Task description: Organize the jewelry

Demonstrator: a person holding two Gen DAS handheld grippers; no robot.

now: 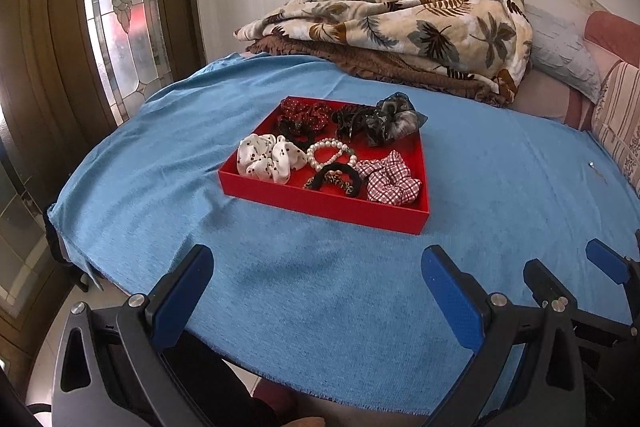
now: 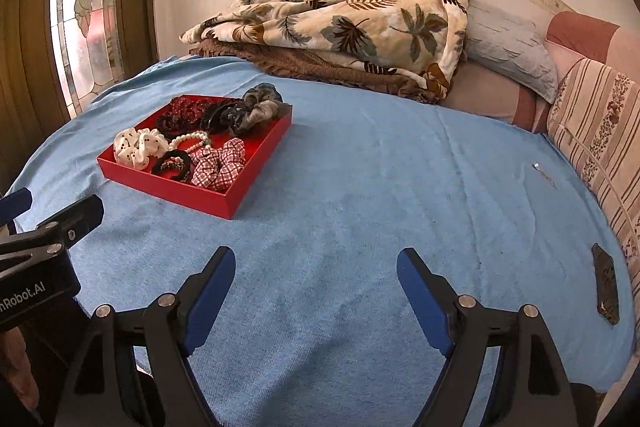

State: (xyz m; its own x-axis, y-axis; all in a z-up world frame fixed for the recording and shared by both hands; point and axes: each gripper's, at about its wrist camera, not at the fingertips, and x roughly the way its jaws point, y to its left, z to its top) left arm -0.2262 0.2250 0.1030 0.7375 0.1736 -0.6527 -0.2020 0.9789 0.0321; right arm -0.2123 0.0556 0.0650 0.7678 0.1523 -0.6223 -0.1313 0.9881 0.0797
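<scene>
A red tray (image 1: pixel 320 205) (image 2: pixel 168 189) lies on the blue cloth. It holds several hair ties: a white dotted scrunchie (image 1: pixel 266 157) (image 2: pixel 136 147), a pearl bracelet (image 1: pixel 330 153) (image 2: pixel 192 139), a black band (image 1: pixel 336 179) (image 2: pixel 172 165), a red checked scrunchie (image 1: pixel 388 179) (image 2: pixel 220 163), a dark red dotted one (image 1: pixel 304 111) and a grey sheer one (image 1: pixel 392 119) (image 2: pixel 260 107). My left gripper (image 1: pixel 318 259) hangs open near the cloth's front edge, well short of the tray. My right gripper (image 2: pixel 316 261) is open too, over bare cloth to the tray's right. Neither holds anything.
A leaf-print blanket (image 1: pixel 400 23) (image 2: pixel 340 27) is piled at the back, with pillows (image 2: pixel 512 47) at the right. A dark flat object (image 2: pixel 606 283) and a small shiny bit (image 2: pixel 538 167) lie on the cloth at the right. A stained-glass door (image 1: pixel 120 7) stands at the left.
</scene>
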